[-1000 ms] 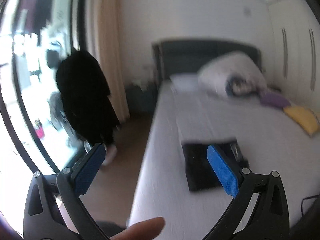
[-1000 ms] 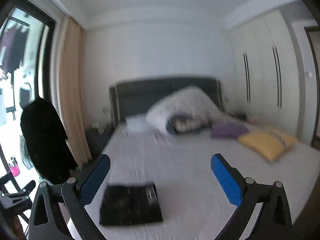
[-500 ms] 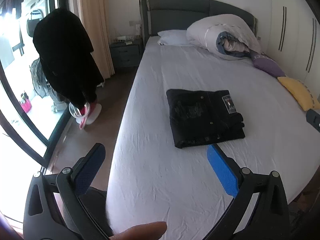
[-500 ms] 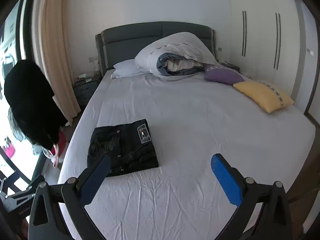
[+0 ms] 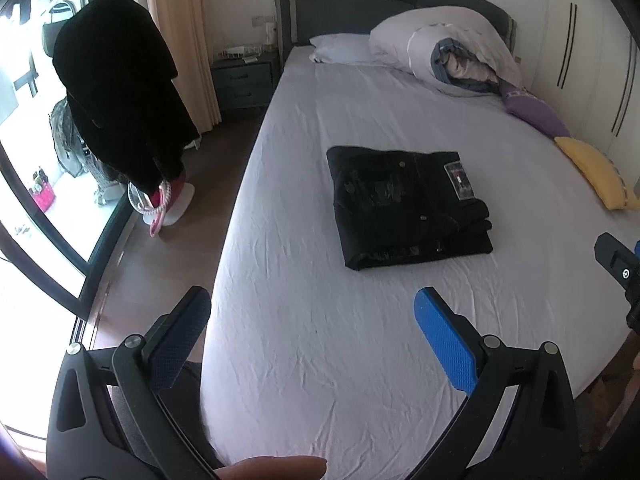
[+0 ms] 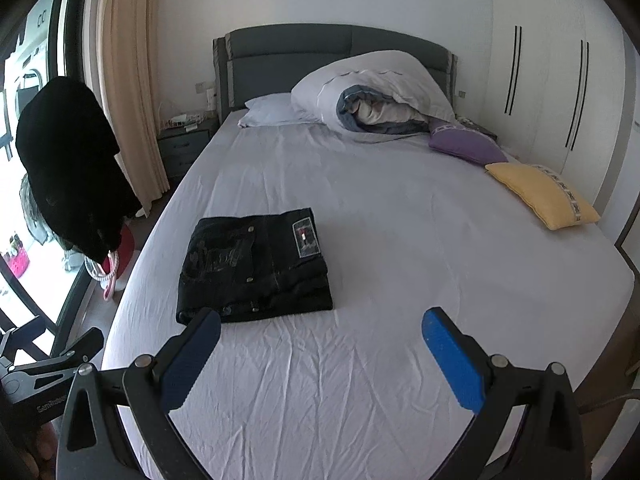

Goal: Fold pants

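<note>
Black pants (image 5: 408, 204) lie folded into a neat rectangle on the white bed sheet (image 5: 320, 340), with a small label patch on top. They also show in the right wrist view (image 6: 256, 264). My left gripper (image 5: 312, 336) is open and empty, held above the near end of the bed, well short of the pants. My right gripper (image 6: 320, 356) is open and empty, above the sheet in front of the pants. The right gripper's edge shows at the far right of the left wrist view (image 5: 620, 264).
A rolled duvet (image 6: 372, 96), a white pillow (image 6: 272, 110), a purple cushion (image 6: 464, 146) and a yellow cushion (image 6: 544, 196) lie near the headboard and right edge. A black coat (image 5: 120, 92) hangs on a stand left of the bed. Wardrobes (image 6: 560, 92) stand right.
Both views have steadied and tilted down from the blurred earlier frames. The folded pants sit closer to the middle of each view. Both grippers stay open.
</note>
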`<state>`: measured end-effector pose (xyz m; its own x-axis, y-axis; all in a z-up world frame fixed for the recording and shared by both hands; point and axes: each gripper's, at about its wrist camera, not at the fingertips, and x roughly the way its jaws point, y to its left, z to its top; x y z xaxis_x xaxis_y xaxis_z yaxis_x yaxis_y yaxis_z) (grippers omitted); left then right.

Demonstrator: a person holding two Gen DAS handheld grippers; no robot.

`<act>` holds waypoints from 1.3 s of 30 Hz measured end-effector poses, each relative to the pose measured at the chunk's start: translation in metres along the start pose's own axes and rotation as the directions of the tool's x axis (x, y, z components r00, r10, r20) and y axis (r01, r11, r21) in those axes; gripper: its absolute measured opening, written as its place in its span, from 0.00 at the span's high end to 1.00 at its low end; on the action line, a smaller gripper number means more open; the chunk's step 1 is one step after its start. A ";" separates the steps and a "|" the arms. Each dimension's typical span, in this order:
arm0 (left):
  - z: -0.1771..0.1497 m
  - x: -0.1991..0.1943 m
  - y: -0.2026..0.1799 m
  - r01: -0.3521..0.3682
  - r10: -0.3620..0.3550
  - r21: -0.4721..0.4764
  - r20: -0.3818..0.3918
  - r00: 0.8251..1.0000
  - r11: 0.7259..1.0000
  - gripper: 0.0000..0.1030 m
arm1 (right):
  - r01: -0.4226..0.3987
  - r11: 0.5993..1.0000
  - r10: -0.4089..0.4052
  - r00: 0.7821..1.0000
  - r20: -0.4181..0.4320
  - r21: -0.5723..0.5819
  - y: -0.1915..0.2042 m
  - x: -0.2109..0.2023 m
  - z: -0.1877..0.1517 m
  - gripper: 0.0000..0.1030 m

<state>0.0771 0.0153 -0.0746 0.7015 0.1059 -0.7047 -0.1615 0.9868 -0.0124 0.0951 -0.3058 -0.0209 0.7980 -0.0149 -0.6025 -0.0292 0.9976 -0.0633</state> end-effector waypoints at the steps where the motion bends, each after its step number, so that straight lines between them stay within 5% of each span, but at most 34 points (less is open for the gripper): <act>1: 0.000 0.002 0.000 0.002 -0.002 0.001 -0.005 1.000 1.000 0.00 | 0.000 1.000 0.000 1.000 -0.004 -0.004 0.001 0.002 -0.001 0.00; 39: -0.007 0.024 -0.009 0.024 -0.023 0.019 -0.056 0.998 1.000 0.00 | -0.028 0.998 0.024 0.997 -0.071 -0.051 0.017 0.023 -0.017 0.00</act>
<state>0.0910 0.0078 -0.0961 0.6650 0.0758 -0.7430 -0.1312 0.9912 -0.0164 0.1027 -0.2902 -0.0491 0.7522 0.0047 -0.6589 -0.0820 0.9929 -0.0866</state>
